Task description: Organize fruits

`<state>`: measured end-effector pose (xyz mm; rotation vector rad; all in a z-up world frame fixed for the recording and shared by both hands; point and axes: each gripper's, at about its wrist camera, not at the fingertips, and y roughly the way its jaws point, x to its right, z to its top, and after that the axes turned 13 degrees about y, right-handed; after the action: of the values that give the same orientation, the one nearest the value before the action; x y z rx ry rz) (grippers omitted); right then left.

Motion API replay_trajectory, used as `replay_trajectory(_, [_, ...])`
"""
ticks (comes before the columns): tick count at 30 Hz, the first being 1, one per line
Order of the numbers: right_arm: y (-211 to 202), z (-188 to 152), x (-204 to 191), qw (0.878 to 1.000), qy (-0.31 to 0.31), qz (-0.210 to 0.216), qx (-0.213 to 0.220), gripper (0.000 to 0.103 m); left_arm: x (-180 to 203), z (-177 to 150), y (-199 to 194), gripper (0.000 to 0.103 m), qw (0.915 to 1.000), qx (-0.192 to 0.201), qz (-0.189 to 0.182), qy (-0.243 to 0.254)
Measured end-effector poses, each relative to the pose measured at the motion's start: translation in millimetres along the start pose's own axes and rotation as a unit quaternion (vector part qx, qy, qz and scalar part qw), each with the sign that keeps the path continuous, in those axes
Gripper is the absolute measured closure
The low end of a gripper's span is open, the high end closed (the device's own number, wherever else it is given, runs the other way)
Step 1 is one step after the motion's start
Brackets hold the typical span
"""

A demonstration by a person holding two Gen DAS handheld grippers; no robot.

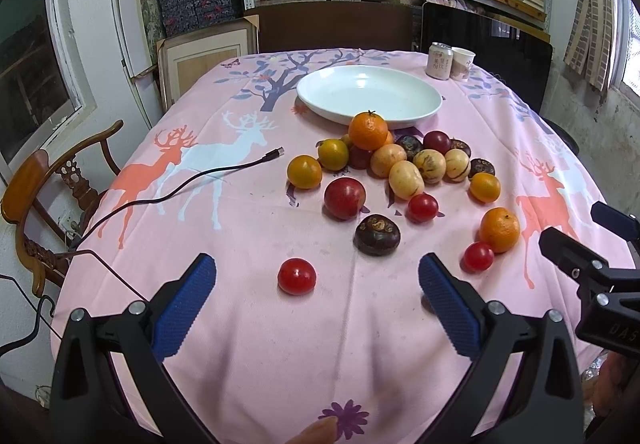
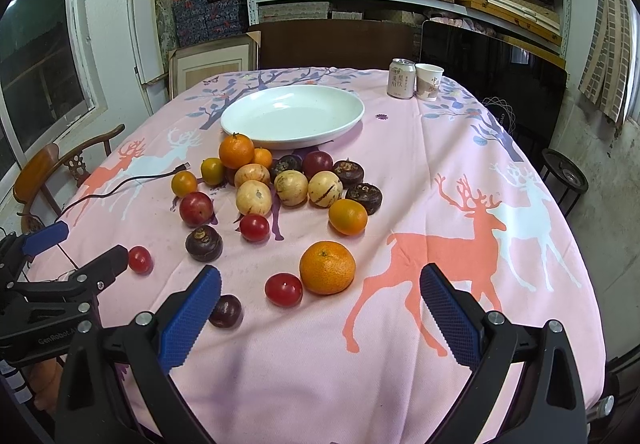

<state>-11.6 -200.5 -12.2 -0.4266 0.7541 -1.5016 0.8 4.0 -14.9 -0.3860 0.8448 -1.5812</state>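
Several fruits lie on the pink deer-print tablecloth in front of a white plate with nothing in it. The heap holds oranges, pale striped melons, dark chestnut-like fruits and red tomatoes. A red tomato lies just ahead of my left gripper, which is open above the cloth. My right gripper is open too, with an orange and a tomato just beyond its fingertips. A dark plum rests beside its left finger.
A drink can and a paper cup stand at the table's far right. A black cable trails over the left side. A wooden chair stands at the left, a dark screen behind the table, with shelves of boxes beyond.
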Motion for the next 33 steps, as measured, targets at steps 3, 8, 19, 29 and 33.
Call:
replay_trajectory(3, [0.0,0.2,0.0,1.0,0.0,0.0,0.0,0.003,0.4,0.6,0.5,0.004,1.0,-0.001,0.001,0.001])
replay_trajectory(8, [-0.1,0.2,0.4,1.0,0.001,0.0,-0.001,0.003,1.2,-0.6,1.6,0.004,1.0,-0.002,0.001,0.001])
replay_trajectory(19, [0.6,0.3,0.1,1.0,0.002,0.001,-0.002,0.003,1.3,-1.1,1.8,0.004,1.0,-0.002,0.0,0.001])
replay_trajectory(29, [3.0,-1.8,0.2,1.0,0.003,0.002,-0.003,0.003,0.7,0.0,1.6,0.004,1.0,-0.003,0.0,0.001])
replay_trajectory(33, [4.1,-3.0,0.4,1.0,0.003,0.002,-0.003,0.003,0.7,0.1,1.6,0.004,1.0,-0.003,0.0,0.001])
